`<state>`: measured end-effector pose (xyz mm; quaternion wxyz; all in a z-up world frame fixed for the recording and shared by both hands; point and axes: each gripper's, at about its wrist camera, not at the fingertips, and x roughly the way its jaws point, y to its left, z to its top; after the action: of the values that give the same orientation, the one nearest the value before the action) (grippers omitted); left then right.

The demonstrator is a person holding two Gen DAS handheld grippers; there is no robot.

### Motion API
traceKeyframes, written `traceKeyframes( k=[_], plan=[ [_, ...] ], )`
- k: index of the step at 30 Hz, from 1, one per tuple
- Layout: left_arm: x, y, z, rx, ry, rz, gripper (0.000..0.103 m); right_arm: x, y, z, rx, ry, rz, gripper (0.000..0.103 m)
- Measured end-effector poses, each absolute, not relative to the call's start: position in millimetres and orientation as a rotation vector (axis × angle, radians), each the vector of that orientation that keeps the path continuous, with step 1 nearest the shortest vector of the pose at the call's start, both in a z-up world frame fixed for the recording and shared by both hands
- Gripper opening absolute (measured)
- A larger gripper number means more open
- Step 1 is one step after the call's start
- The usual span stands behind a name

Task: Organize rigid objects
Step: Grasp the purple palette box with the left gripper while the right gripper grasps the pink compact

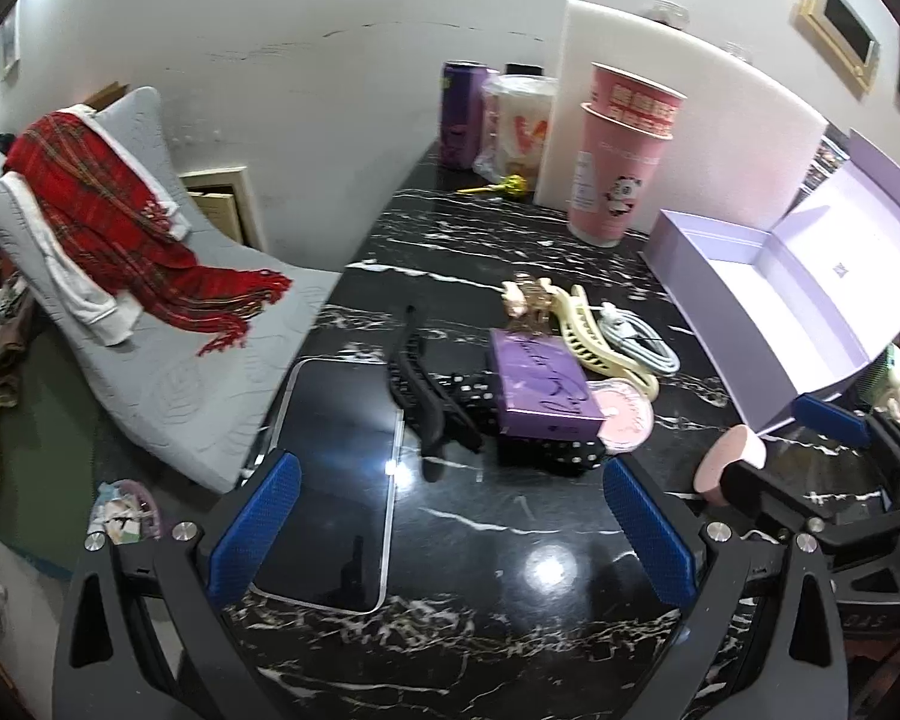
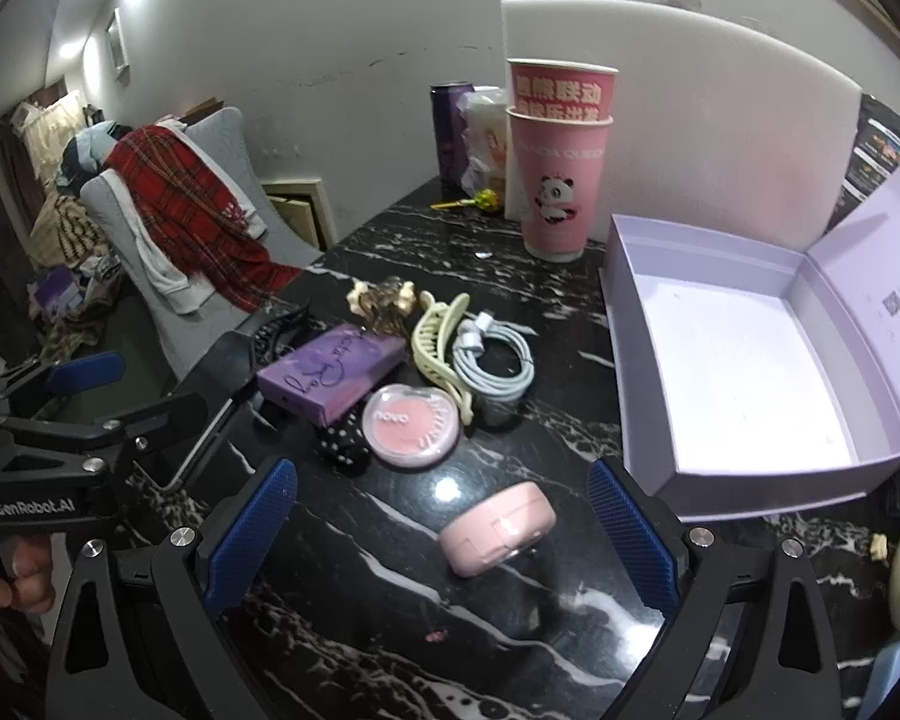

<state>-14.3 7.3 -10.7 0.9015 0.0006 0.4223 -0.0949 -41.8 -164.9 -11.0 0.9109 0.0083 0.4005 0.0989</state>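
Glossy marble-look tabletop, matt cardboard box, smooth pink plastic case.

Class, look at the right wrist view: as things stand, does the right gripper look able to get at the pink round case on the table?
Probably yes. The right gripper is open, and the pink round case lies alone on the black marble table between its fingers, with nothing in the way.

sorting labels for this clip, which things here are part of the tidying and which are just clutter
Job:
lavender box, open and empty
pink round case
blush compact
purple packet
cream hair claw
coiled cable
phone
right gripper
left gripper

Lying about:
pink paper cups
purple can
red plaid blanket
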Motion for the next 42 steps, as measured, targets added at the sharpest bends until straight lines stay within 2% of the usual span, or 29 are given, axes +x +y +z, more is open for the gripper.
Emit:
traceKeyframes(
  k=[18, 22, 24, 26, 29, 32, 34, 36, 37, 40, 41, 42],
  plan=[
    [34.7, -38.6, -30.0, 0.041, 0.919, -0.364, 0.102, -32.9, -181.5, -44.1, 0.028, 0.903, 0.219, 0.099],
    [45.8, -43.7, -35.2, 0.082, 0.93, -0.344, 0.092, -30.5, -182.9, -49.0, 0.034, 0.911, 0.235, 0.099],
    [53.3, -44.5, -40.3, 0.088, 0.947, -0.335, 0.08, -29.6, -183.4, -51.0, 0.038, 0.916, 0.239, 0.099],
    [59.1, -43.1, -44.9, 0.074, 0.973, -0.334, 0.074, -28.0, -183.1, -53.5, 0.045, 0.927, 0.245, 0.099],
    [66.4, -43.1, -51.8, 0.054, 1.008, -0.35, 0.073, -27.7, -183.7, -56.5, 0.052, 0.935, 0.26, 0.092],
    [70.7, -45.5, -55.8, 0.061, 1.021, -0.355, 0.073, -27.9, -183.7, -58.7, 0.052, 0.941, 0.262, 0.089],
    [74.3, -45.9, -58.1, 0.05, 1.035, -0.369, 0.073, -27.4, -184.6, -60.0, 0.061, 0.947, 0.268, 0.084],
    [79.3, -46.6, -62.2, 0.054, 1.051, -0.364, 0.073, -26.7, -185.3, -62.1, 0.069, 0.962, 0.272, 0.073],
    [81.2, -47.9, -64.3, 0.058, 1.057, -0.362, 0.073, -27.1, -185.6, -61.7, 0.068, 0.955, 0.272, 0.072],
    [82.5, -50.0, -65.8, 0.047, 1.048, -0.389, 0.062, -26.9, -186.0, -61.8, 0.074, 0.954, 0.288, 0.064],
    [82.6, -50.3, -65.2, 0.041, 1.049, -0.399, 0.056, -27.1, -186.2, -61.7, 0.074, 0.955, 0.29, 0.059],
    [82.2, -50.9, -64.2, 0.042, 1.049, -0.397, 0.054, -27.3, -186.2, -61.4, 0.07, 0.955, 0.287, 0.052]
  ],
)
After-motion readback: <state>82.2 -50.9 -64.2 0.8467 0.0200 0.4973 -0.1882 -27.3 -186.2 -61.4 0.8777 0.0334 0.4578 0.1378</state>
